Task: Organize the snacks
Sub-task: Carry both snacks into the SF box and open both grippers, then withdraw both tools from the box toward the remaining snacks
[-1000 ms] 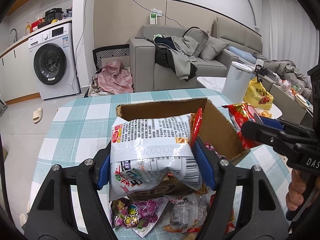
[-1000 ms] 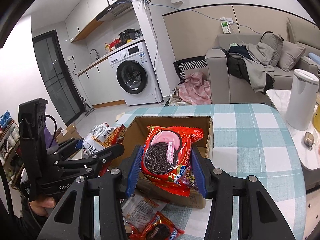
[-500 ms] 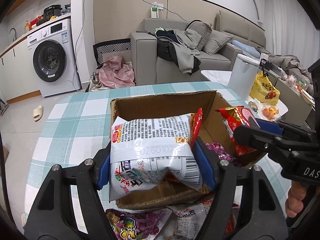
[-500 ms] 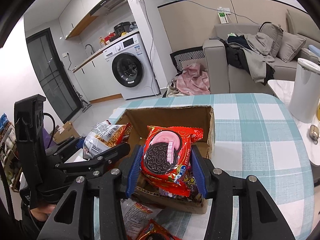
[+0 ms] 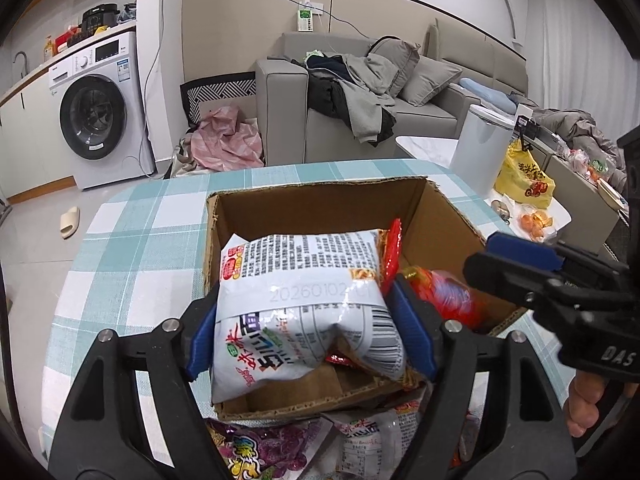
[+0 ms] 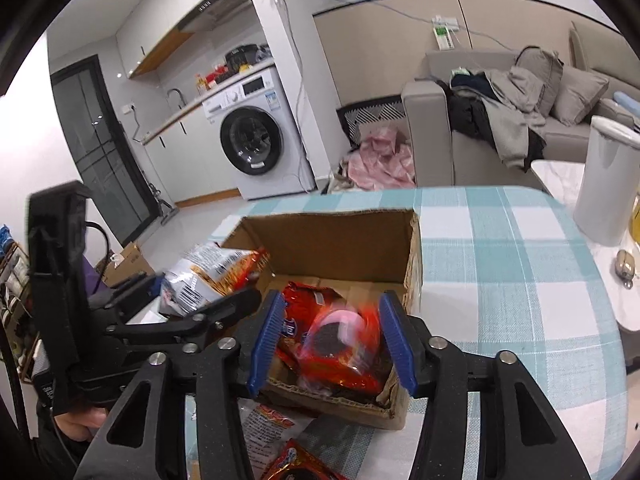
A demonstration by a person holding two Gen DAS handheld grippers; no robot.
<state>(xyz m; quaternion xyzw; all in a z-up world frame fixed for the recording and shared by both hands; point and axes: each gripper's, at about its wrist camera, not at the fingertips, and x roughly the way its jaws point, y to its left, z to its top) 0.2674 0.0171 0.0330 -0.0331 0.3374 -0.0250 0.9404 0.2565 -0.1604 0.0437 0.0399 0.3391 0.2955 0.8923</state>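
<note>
An open cardboard box stands on the checked table; it also shows in the right wrist view. My left gripper is shut on a white noodle packet and holds it over the box's near side. My right gripper is open over the box. A red Oreo packet, blurred, lies loose between its blue pads, inside the box. The Oreo packet also shows in the left wrist view. The noodle packet shows at the left in the right wrist view.
Loose snack packets lie on the table in front of the box, among them a purple one and a red one. A white bin stands to the right. A washing machine and sofa are behind.
My right gripper has opened and let go of the Oreo packet, which has dropped into the box. Both grippers have moved forward over the box. My left gripper still holds the noodle packet.
</note>
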